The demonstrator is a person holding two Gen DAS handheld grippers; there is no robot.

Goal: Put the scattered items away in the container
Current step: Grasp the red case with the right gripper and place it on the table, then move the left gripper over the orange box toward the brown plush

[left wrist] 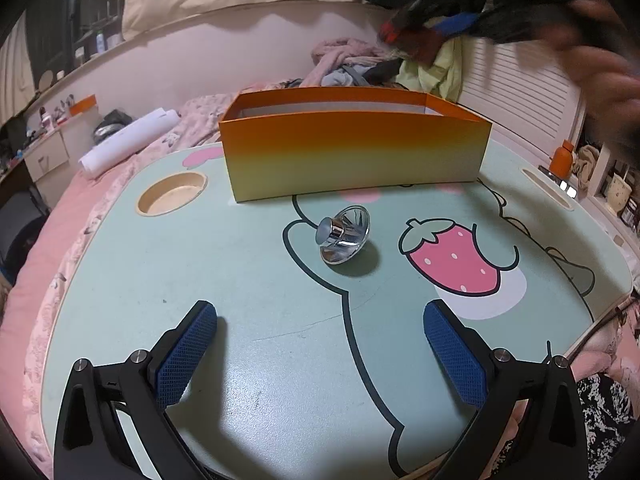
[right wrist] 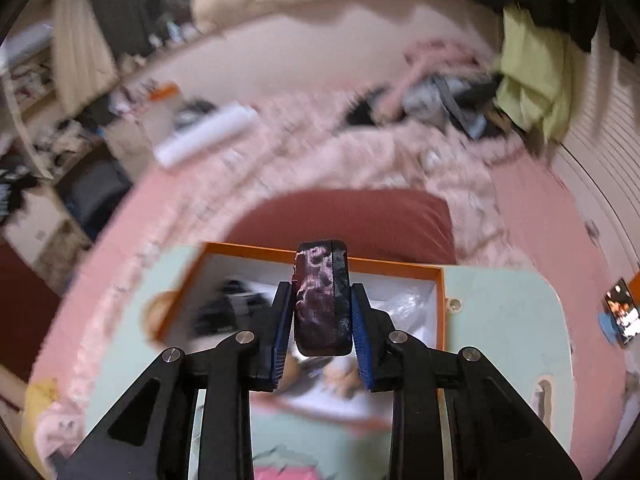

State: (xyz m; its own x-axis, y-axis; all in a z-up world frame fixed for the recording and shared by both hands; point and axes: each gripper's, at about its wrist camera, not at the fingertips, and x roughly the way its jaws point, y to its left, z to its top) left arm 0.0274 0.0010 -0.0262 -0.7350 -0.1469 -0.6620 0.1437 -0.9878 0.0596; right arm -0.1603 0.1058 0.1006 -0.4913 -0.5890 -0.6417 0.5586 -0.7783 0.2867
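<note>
An orange box (left wrist: 352,148) stands at the far side of the mint-green lap table (left wrist: 240,264). A shiny silver cone-shaped piece (left wrist: 345,235) lies on the table in front of the box. My left gripper (left wrist: 320,316) is open and empty, low over the table, short of the silver piece. My right gripper (right wrist: 320,312) is shut on a dark compact case with pink mottled pattern (right wrist: 322,300), held above the open orange box (right wrist: 439,304), which holds dark and white items. In the left wrist view the right gripper shows blurred at the top right (left wrist: 424,28).
The table has a round cup hole (left wrist: 172,193) at its far left and a slot at its right. It sits on a bed with a pink blanket (left wrist: 48,248). A paper roll (left wrist: 128,140) and a clothes pile (left wrist: 360,64) lie behind. An orange bottle (left wrist: 562,157) stands at the right.
</note>
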